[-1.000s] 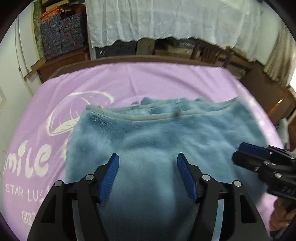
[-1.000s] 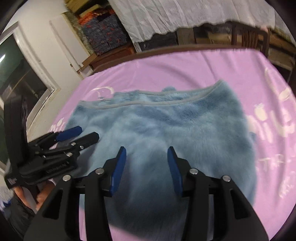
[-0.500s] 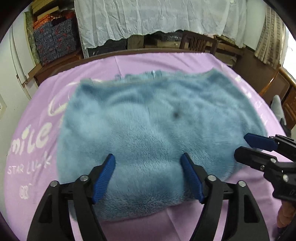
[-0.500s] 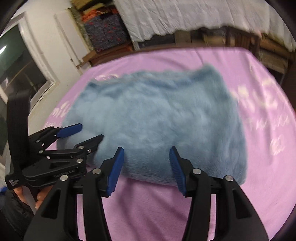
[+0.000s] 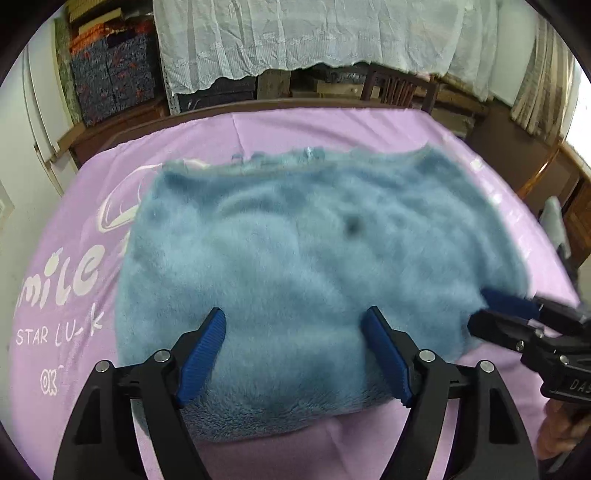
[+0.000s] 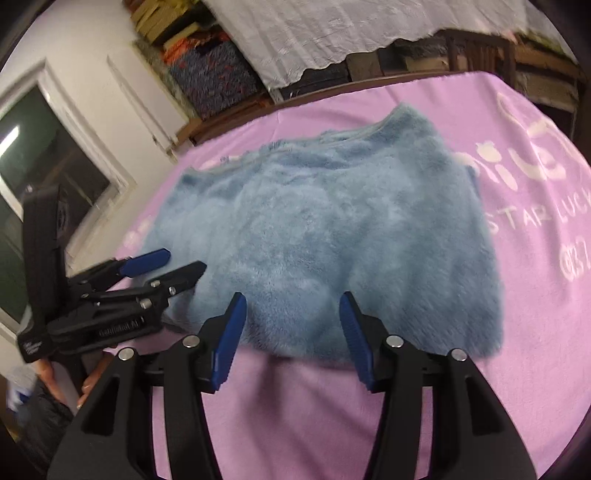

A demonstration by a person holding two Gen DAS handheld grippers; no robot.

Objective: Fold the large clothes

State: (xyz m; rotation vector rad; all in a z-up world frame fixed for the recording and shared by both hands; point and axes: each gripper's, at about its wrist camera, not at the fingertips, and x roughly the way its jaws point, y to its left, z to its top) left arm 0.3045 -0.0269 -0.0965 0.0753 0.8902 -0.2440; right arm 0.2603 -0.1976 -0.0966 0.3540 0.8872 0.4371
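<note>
A fluffy blue garment (image 5: 317,258) lies folded in a thick rectangle on the purple cloth (image 5: 258,129); its rounded fold edge faces me. In the left wrist view my left gripper (image 5: 293,319) hovers open over that near edge, holding nothing. My right gripper (image 5: 487,314) reaches in from the right, at the garment's right corner. The right wrist view shows the same garment (image 6: 332,236), with my right gripper (image 6: 292,300) open above its near edge and nothing between the fingers. My left gripper (image 6: 184,260) is open at the garment's left corner.
The purple cloth (image 6: 535,277) bears white lettering on both sides of the garment. A wooden chair (image 5: 399,86), stacked patterned boxes (image 5: 110,77) and a white lace cover (image 5: 314,33) stand beyond the far edge. A window (image 6: 44,177) is at the left. A hand (image 5: 557,432) grips the right tool.
Both grippers have drawn back toward the near edge, staying open. The garment's near fold edge and the purple cloth in front of it have come into view.
</note>
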